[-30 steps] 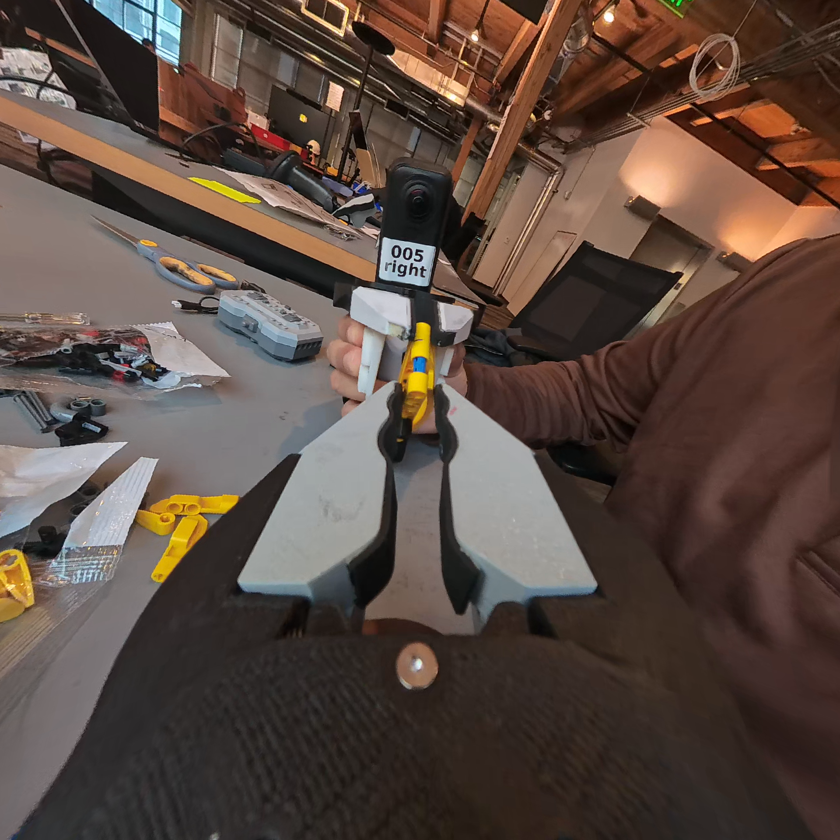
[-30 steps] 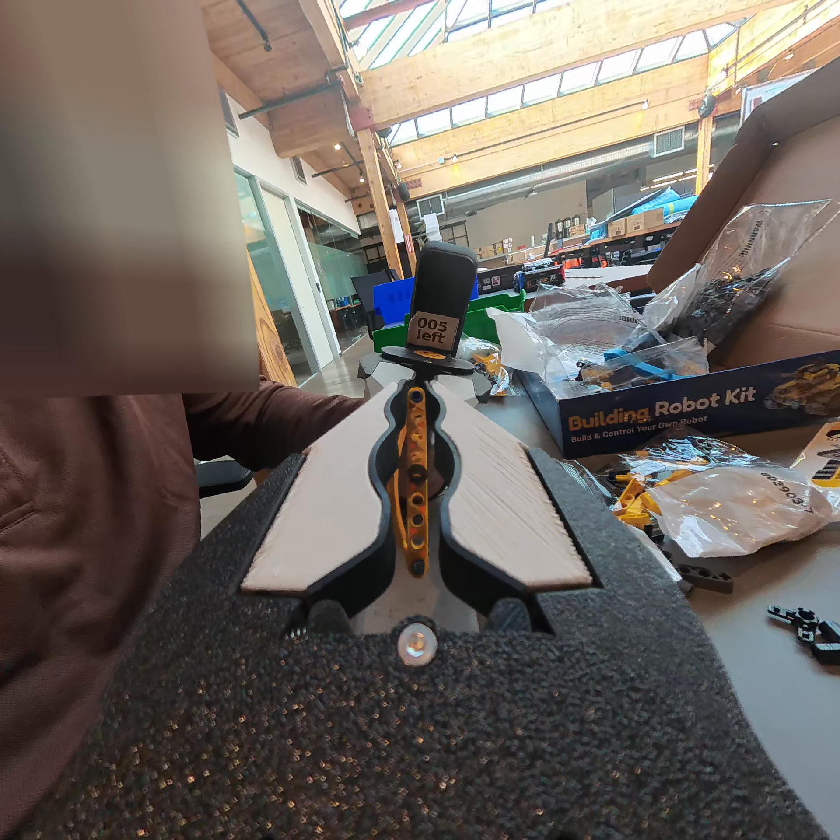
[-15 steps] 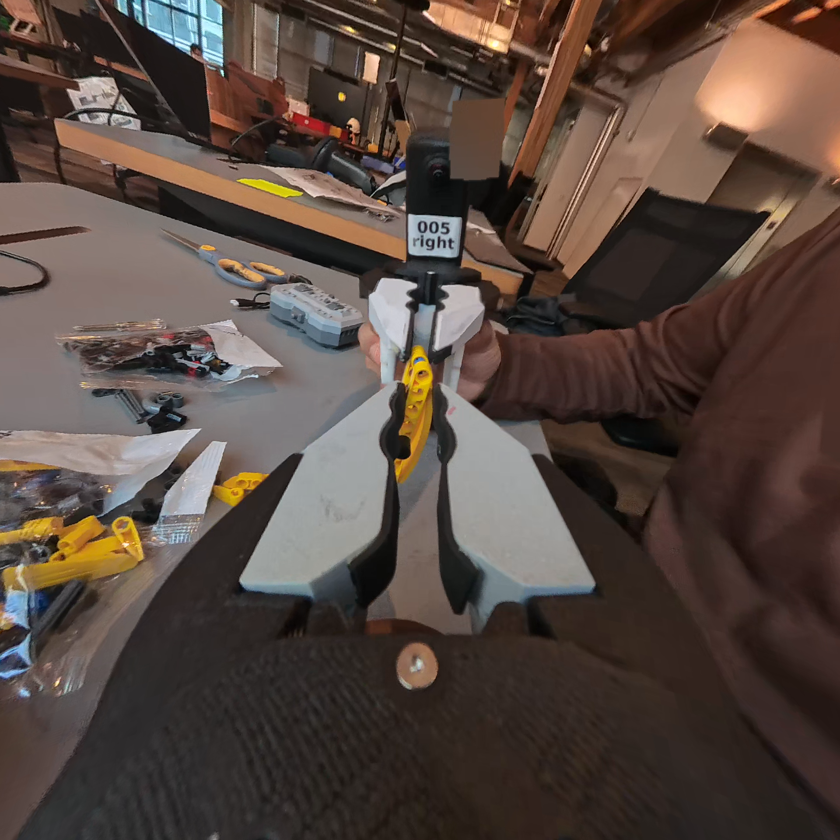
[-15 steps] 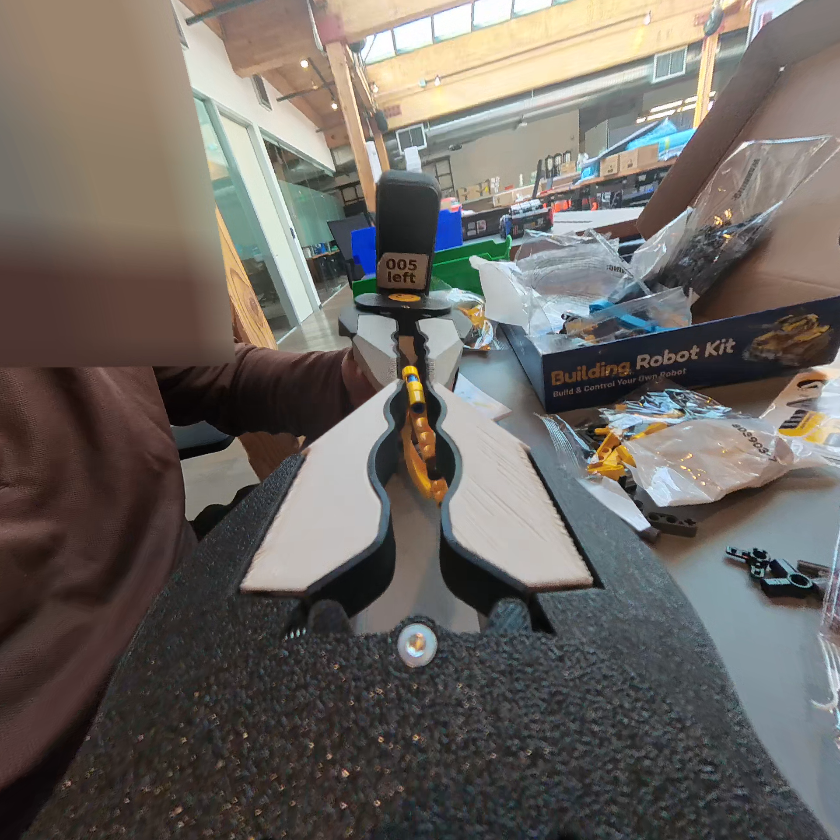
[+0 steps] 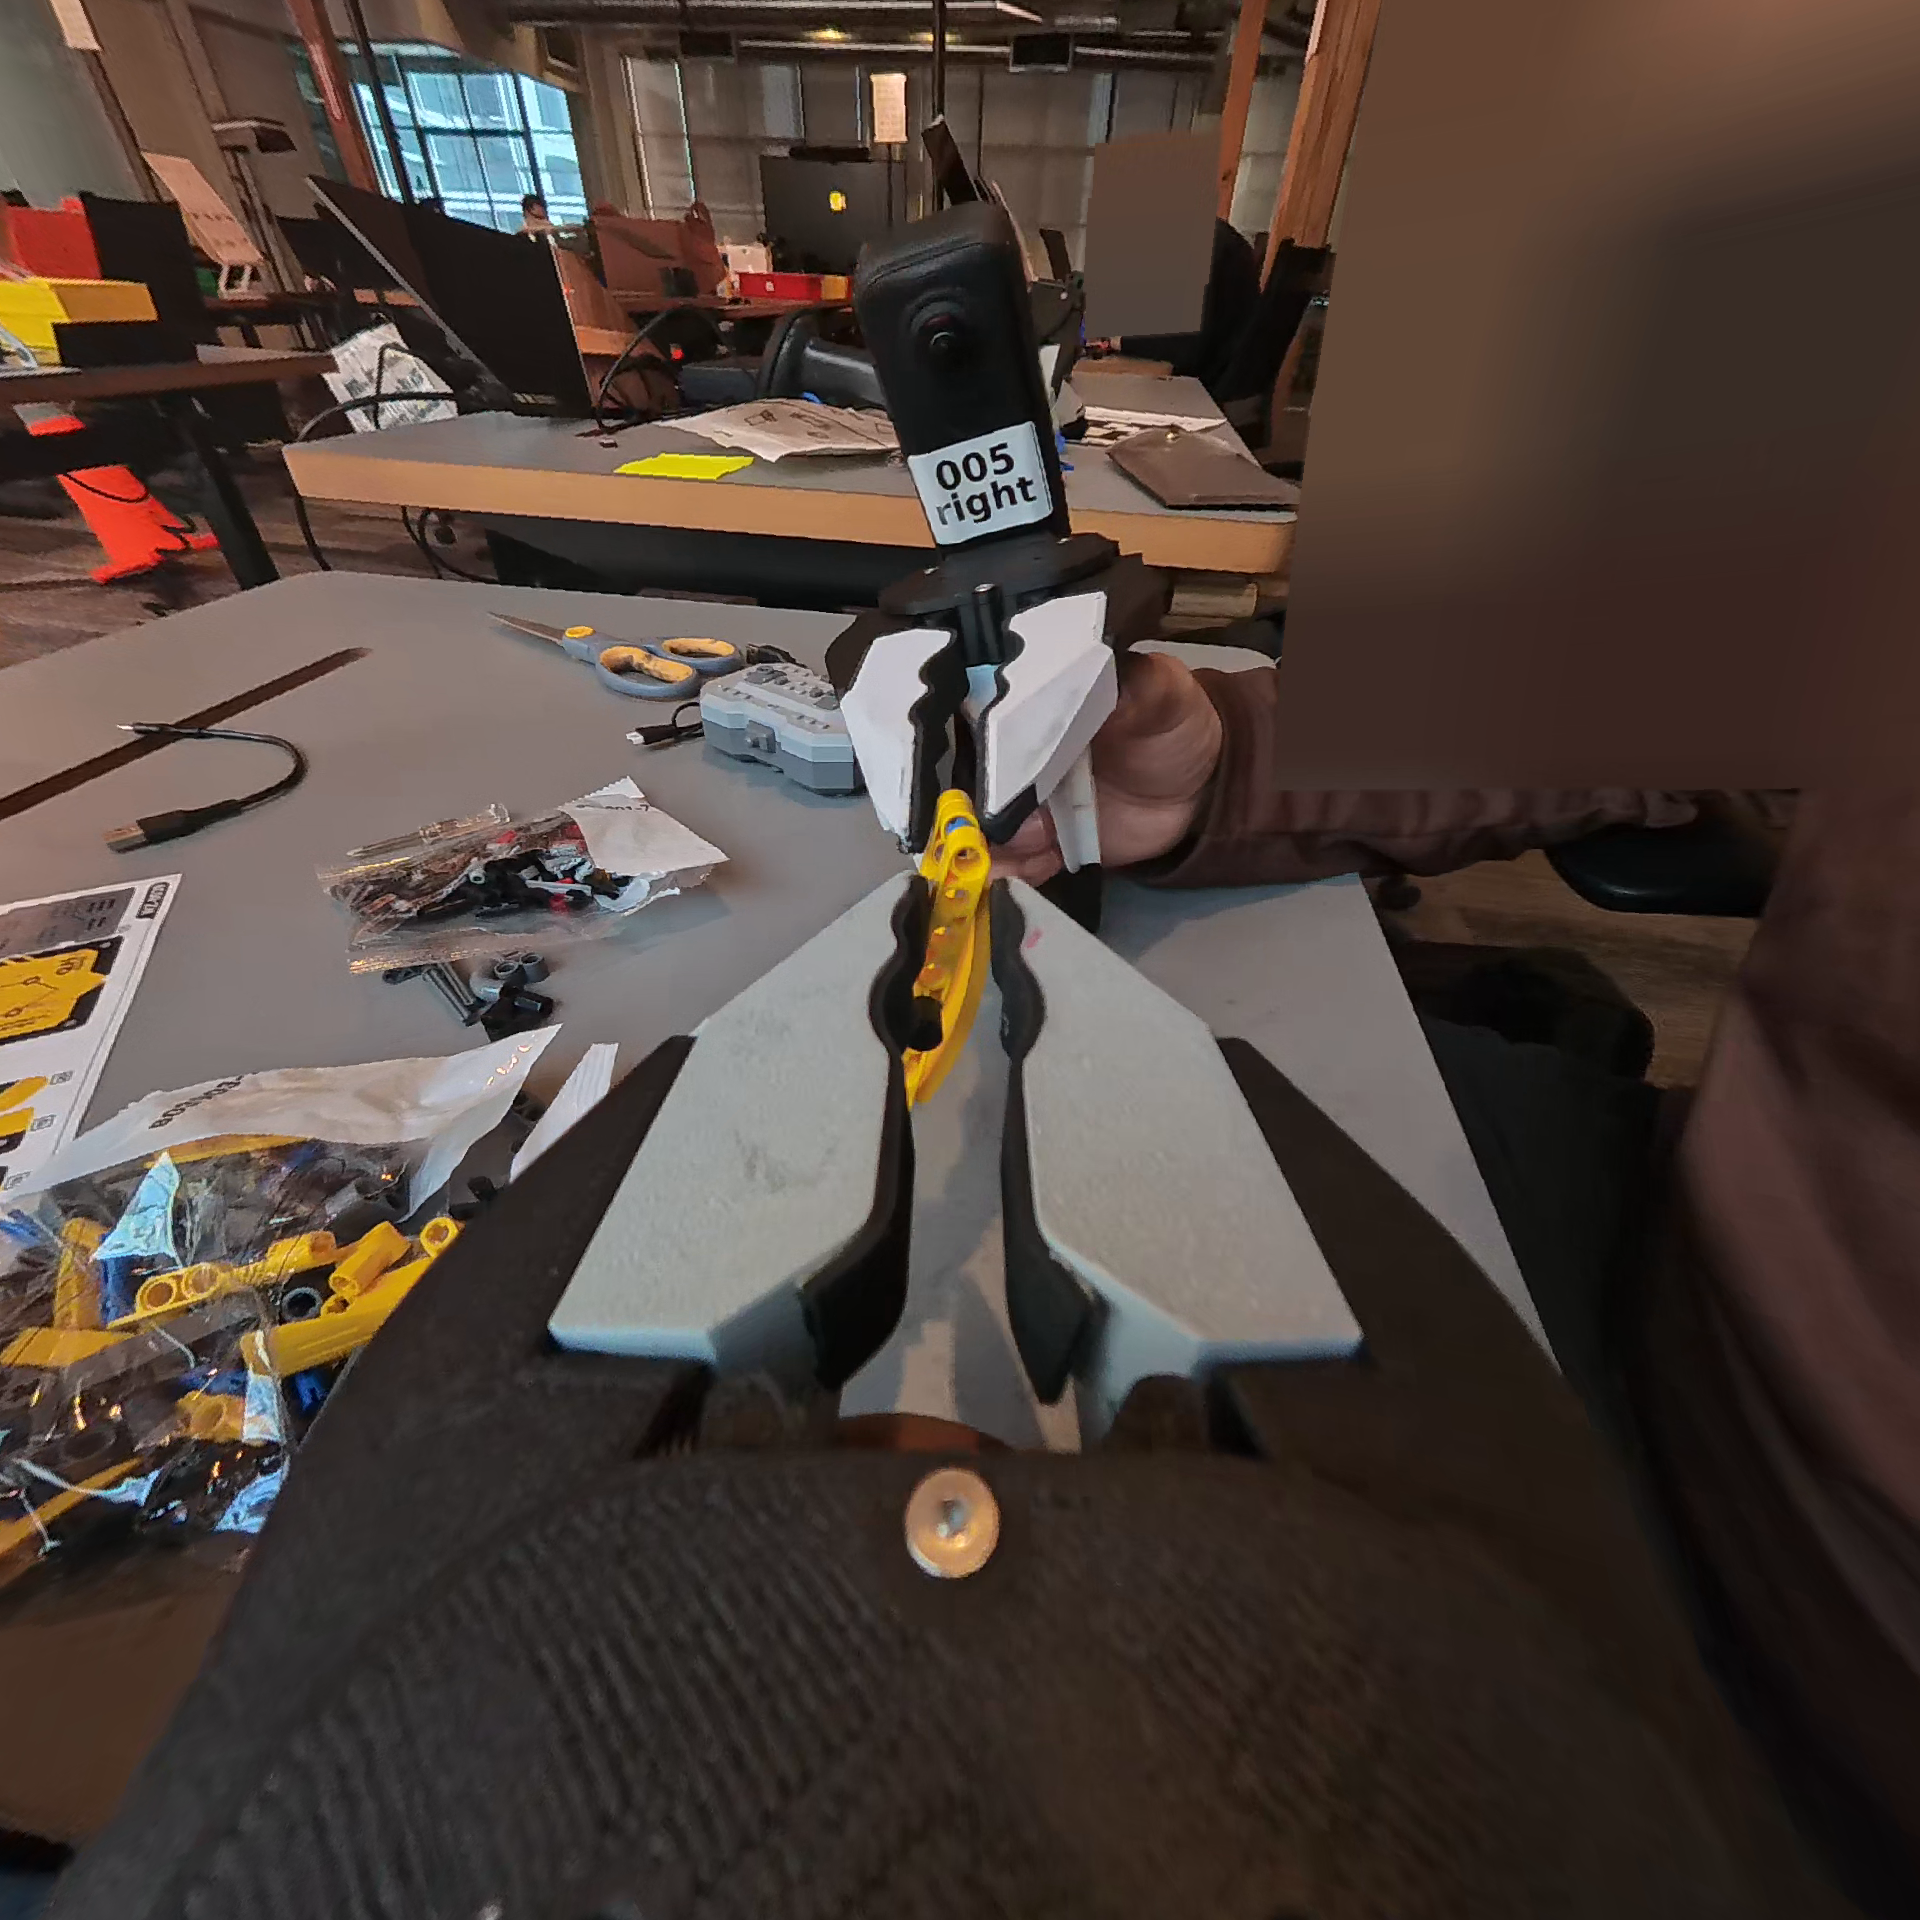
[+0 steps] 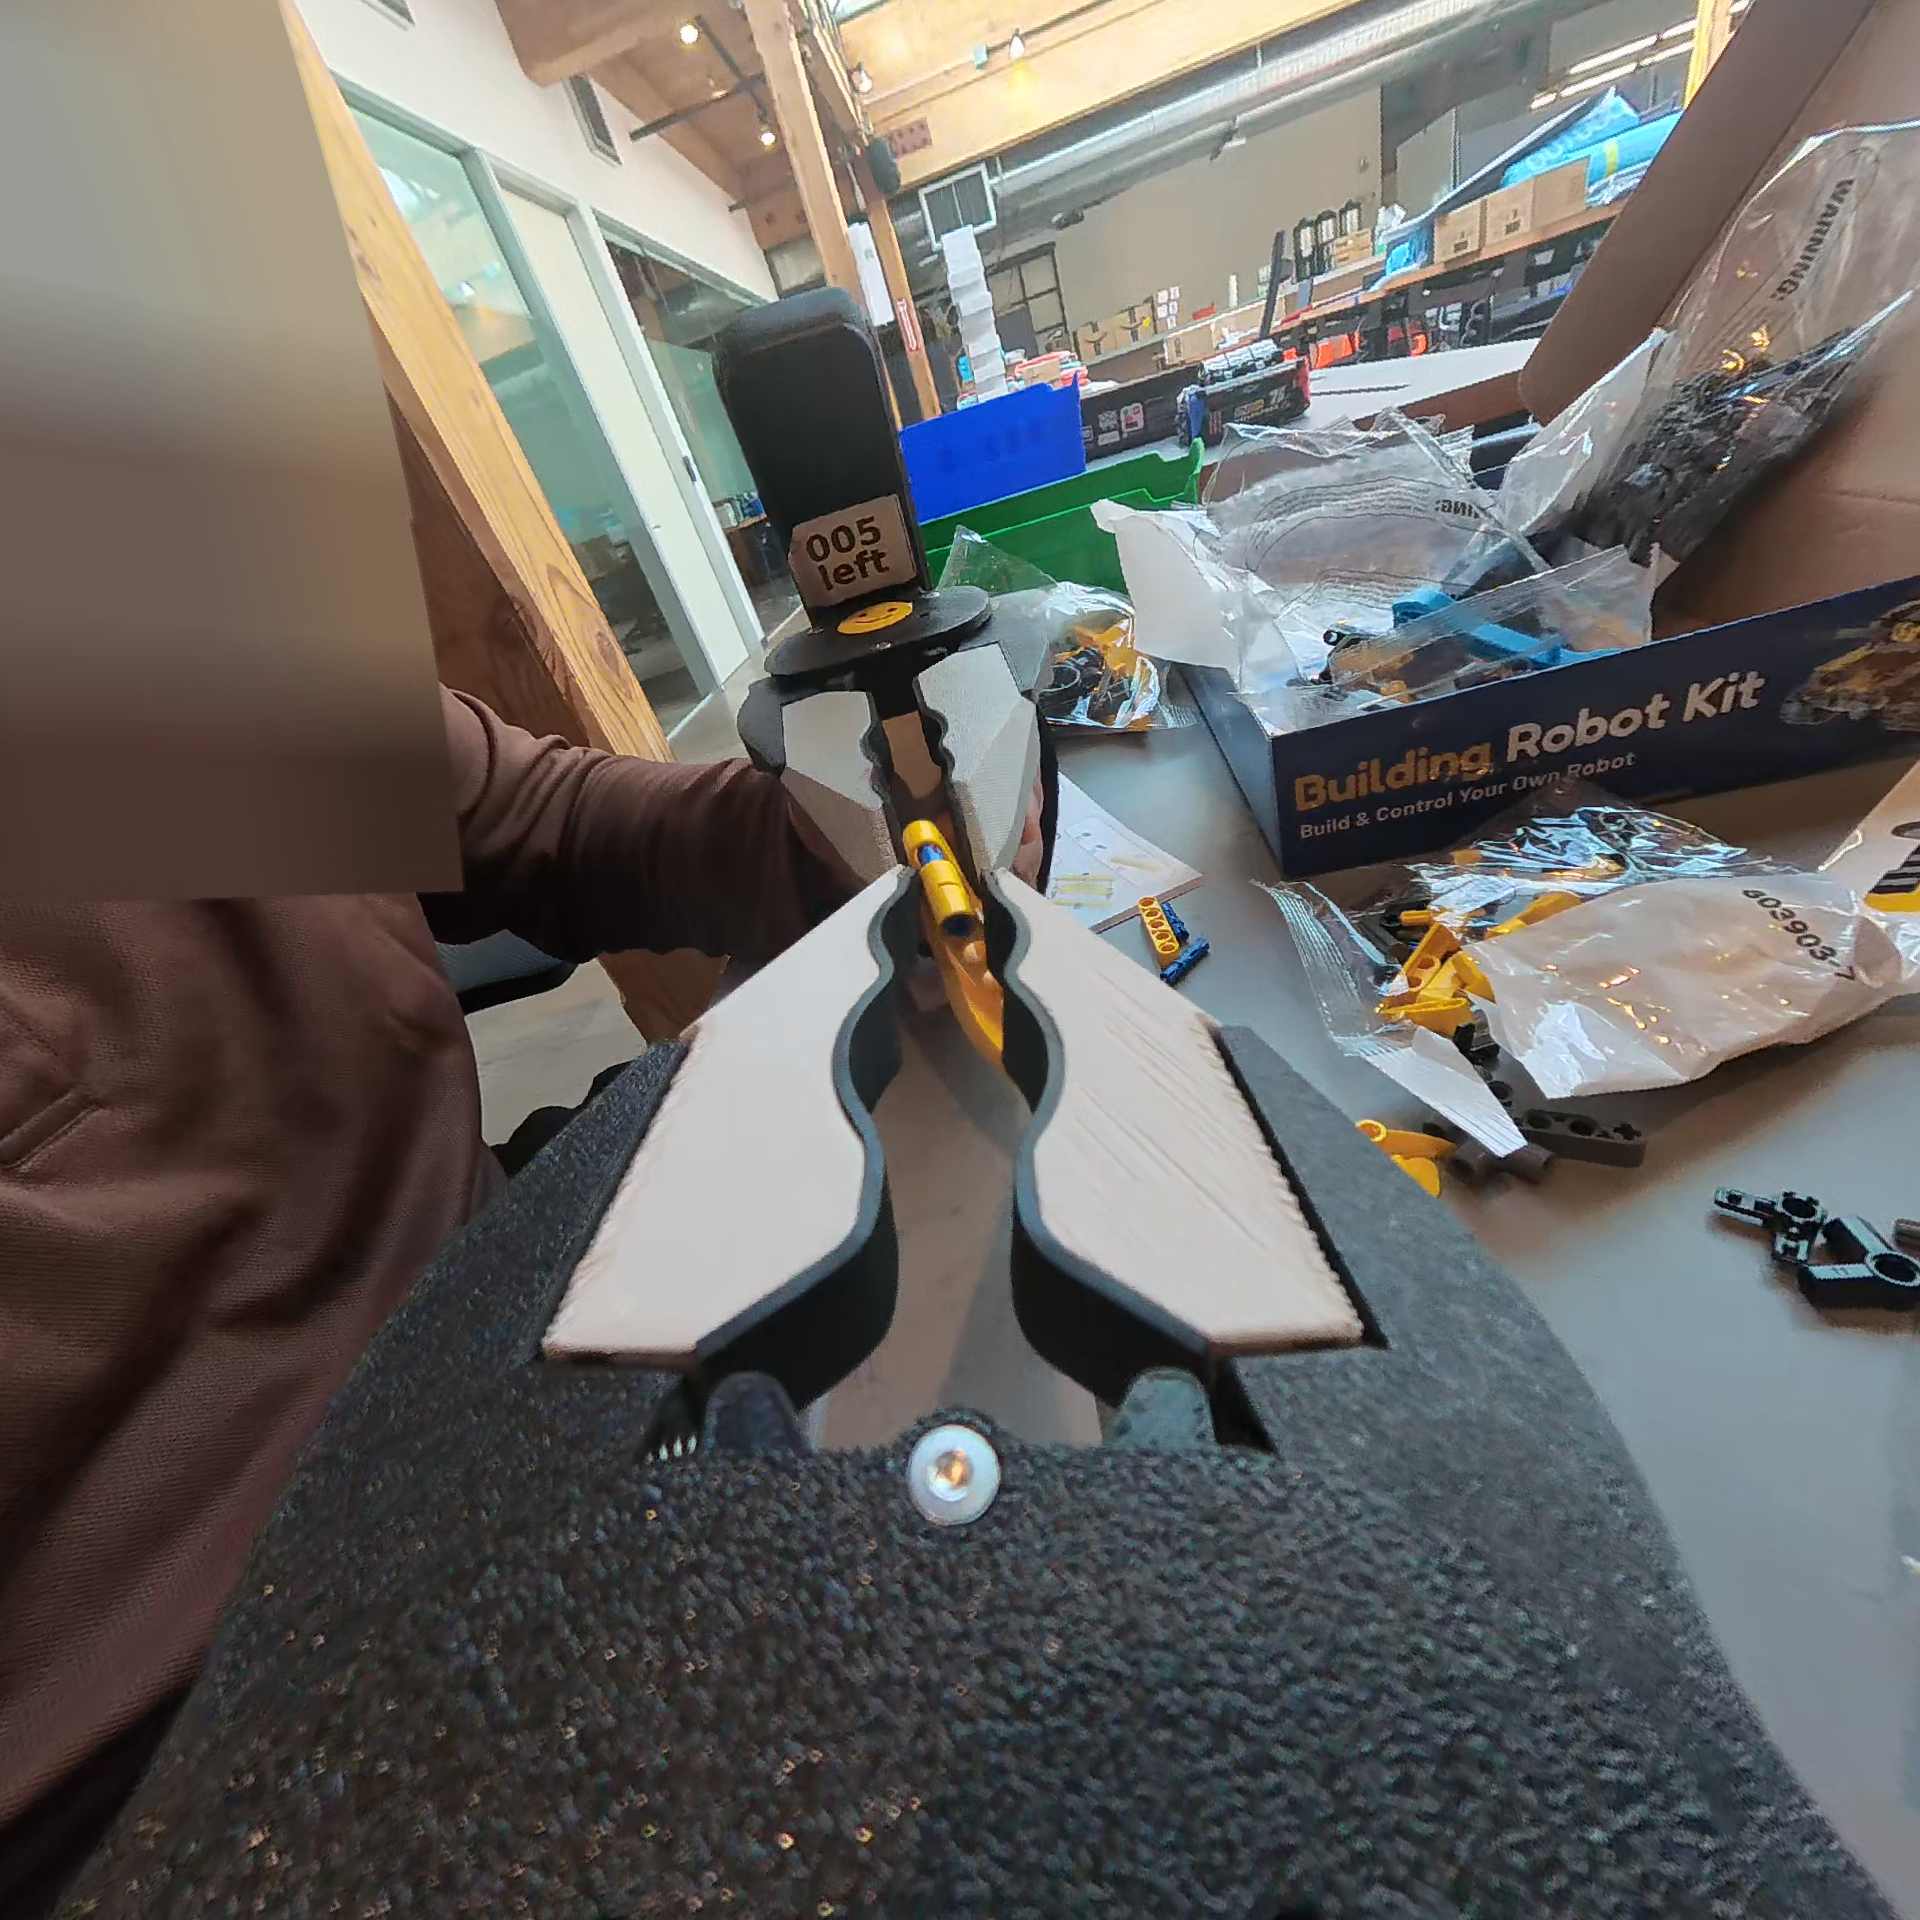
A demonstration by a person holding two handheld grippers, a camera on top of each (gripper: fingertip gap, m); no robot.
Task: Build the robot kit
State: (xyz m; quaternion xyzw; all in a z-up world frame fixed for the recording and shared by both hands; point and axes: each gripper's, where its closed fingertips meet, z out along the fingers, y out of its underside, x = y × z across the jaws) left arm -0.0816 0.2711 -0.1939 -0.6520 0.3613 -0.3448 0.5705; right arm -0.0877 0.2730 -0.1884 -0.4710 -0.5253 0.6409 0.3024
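Note:
A yellow curved beam with holes [image 5: 948,951] sits between the fingers of my left gripper [image 5: 951,906], which is shut on it above the grey table [image 5: 416,727]. My right gripper [image 5: 956,823] faces it tip to tip and closes on the beam's far end, where a blue pin shows. In the right wrist view my right gripper [image 6: 948,885] is shut on that pinned end [image 6: 940,875], with the beam [image 6: 977,1003] running back between its fingers. The left gripper [image 6: 914,831] meets it from the other side. A hand holds each gripper.
The left wrist view shows scissors [image 5: 644,660], a grey control box [image 5: 779,722], a bag of black parts [image 5: 520,883], a bag of yellow and blue parts [image 5: 156,1330] and a cable [image 5: 208,790]. The right wrist view shows a blue kit box [image 6: 1558,748], parts bags [image 6: 1662,966] and loose black parts [image 6: 1829,1247]. Left and right tips are no more than a few centimetres apart.
Both grippers have tipped down toward the table while staying tip to tip. The yellow beam has turned from lying straight along the right gripper's jaws to lying tilted.

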